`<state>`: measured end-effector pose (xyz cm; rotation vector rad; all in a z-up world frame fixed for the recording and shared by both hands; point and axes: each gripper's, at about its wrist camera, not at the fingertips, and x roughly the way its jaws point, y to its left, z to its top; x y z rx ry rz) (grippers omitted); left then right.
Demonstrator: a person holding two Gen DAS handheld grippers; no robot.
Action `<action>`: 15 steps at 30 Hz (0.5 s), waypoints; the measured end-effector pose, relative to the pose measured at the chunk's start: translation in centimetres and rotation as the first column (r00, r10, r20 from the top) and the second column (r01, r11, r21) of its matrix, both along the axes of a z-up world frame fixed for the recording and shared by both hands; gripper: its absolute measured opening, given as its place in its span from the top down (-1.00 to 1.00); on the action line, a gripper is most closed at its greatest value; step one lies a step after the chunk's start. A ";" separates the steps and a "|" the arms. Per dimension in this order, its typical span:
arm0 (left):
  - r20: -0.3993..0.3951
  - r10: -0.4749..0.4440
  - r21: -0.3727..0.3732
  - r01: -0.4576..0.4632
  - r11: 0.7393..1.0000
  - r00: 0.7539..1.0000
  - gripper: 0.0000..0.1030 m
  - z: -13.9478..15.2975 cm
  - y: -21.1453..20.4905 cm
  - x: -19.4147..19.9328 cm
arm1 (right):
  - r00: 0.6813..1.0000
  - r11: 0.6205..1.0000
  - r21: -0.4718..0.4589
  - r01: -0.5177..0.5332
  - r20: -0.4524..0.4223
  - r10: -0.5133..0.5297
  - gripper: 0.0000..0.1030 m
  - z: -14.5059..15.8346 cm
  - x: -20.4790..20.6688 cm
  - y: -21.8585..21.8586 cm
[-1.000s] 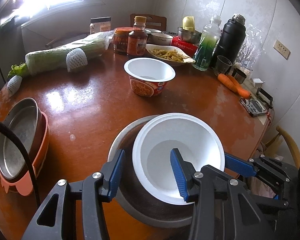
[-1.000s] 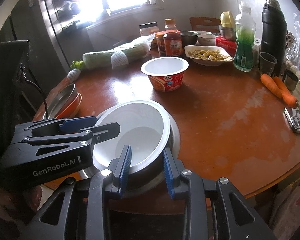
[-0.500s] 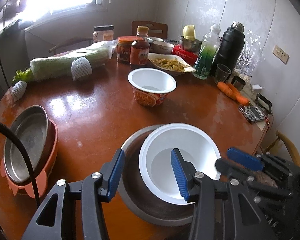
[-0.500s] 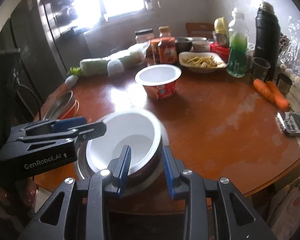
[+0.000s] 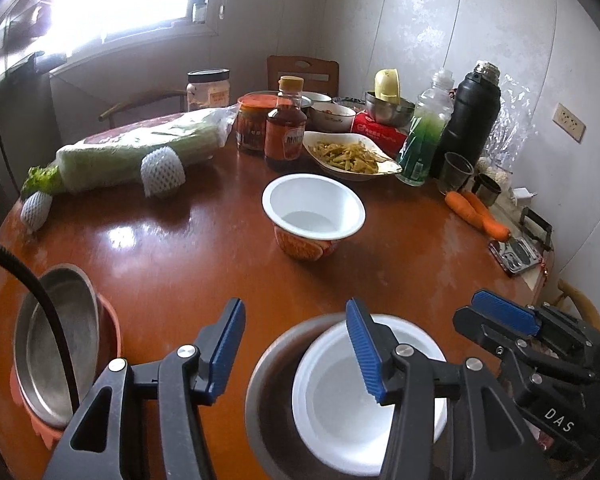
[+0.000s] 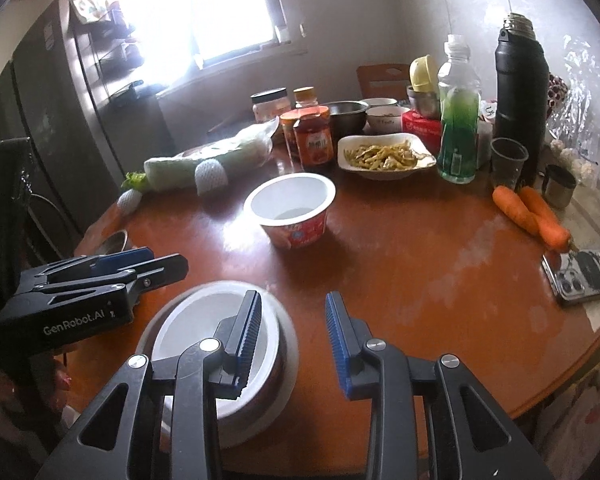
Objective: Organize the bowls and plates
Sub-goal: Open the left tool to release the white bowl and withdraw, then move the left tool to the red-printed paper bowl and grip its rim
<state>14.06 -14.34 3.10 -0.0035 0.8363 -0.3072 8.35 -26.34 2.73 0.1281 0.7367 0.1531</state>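
A: White bowl (image 5: 364, 412) nested in the steel bowl (image 5: 268, 396) at the near edge of the table (image 5: 400, 264), and the left hand-held gripper (image 5: 296, 346) hangs over it, jaws apart, nothing held.

B: Right hand-held gripper (image 6: 294, 336) too: spread wide, empty, one finger over the white rim.

A: Looks thin and light, foam or plastic, so I'd pinch the rim gently; it could crush or slide on the steel.

B: The instant noodle cup (image 6: 292, 210) mid-table should handle the same: light, tippy.

A: My side shows the steel pan (image 5: 56, 348) sitting in an orange dish (image 5: 110, 344) on the left.

B: Mine barely catches that, but shows the phone (image 6: 580, 276) beyond the carrots (image 6: 532, 210).
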 end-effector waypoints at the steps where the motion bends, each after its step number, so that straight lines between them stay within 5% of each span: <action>1: 0.001 0.001 0.005 -0.001 1.000 1.000 -0.02 0.0 -0.2 0.5 | 1.000 1.000 0.002 0.002 0.000 -0.002 0.33 0.0 0.4 -0.2; 15: -0.014 0.012 0.051 -0.011 0.999 1.000 -0.09 -0.5 -2.0 7.4 | 0.999 1.000 -0.007 0.008 -0.036 -0.008 0.33 -0.5 7.4 -1.9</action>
